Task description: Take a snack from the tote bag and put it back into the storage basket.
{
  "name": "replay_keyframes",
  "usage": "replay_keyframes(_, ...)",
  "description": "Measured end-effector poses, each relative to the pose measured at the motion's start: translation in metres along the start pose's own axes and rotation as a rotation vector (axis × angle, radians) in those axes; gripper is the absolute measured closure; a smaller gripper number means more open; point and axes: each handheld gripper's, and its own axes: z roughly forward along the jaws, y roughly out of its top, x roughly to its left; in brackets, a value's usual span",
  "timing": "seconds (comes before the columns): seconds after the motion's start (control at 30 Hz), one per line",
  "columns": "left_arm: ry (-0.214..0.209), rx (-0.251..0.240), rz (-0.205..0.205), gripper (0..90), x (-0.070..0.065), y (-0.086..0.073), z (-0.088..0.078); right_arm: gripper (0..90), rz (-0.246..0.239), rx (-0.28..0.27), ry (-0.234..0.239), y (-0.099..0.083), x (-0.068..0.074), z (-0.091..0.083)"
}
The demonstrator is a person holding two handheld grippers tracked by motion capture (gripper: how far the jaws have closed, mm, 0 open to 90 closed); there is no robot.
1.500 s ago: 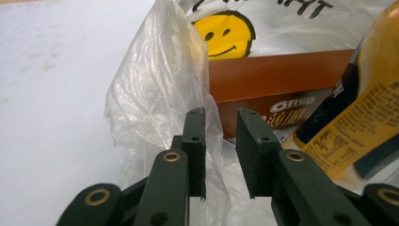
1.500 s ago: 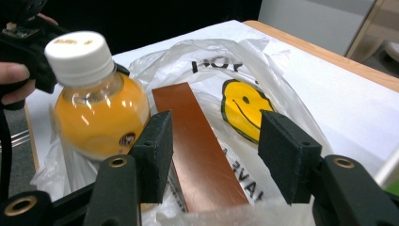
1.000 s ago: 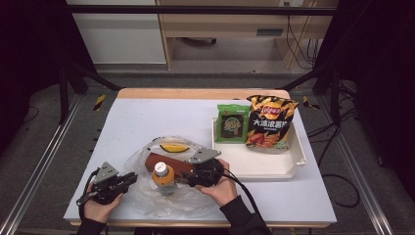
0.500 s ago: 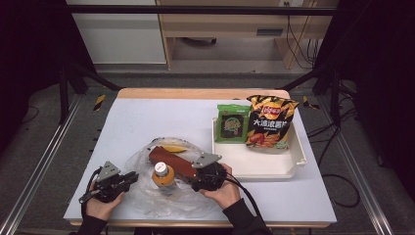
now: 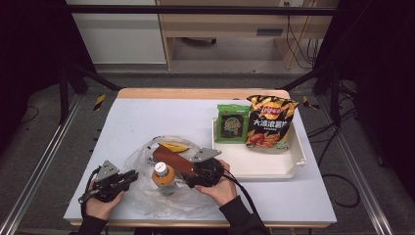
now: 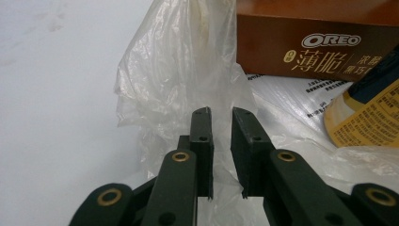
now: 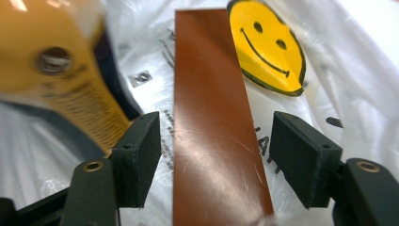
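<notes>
The brown Oreo box (image 7: pixel 214 136) lies in the clear plastic bag (image 5: pixel 161 196) at the near left of the table, just right of the yellow-labelled bottle (image 5: pixel 163 175); it looks light, stiff and glossy, so its long side faces are probably the best hold. The right gripper (image 7: pixel 216 155) straddles it, jaws just opened, pads clear. The left gripper (image 6: pixel 221 141) pinches the limp, slippery bag film, jaws nearly together.

The right claw (image 7: pixel 216 160) has just been opening around the brown Oreo box (image 7: pixel 211 132), pads now off its sides. The box has sunk deeper into the plastic bag (image 5: pixel 147 196), covering more of the yellow smiley.
</notes>
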Motion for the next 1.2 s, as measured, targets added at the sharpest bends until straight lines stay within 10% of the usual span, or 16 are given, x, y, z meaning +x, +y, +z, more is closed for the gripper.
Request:
replay_keyframes(0.67,0.006,-0.002,0.017,78.5,-0.002,0.005,0.010,43.8,-0.042,0.093,-0.001,-0.005,0.003,0.017)
replay_keyframes(1.2,0.005,0.011,0.023,78.8,-0.003,0.005,0.013,43.8,-0.075,-0.045,0.052,0.000,0.005,-0.007)
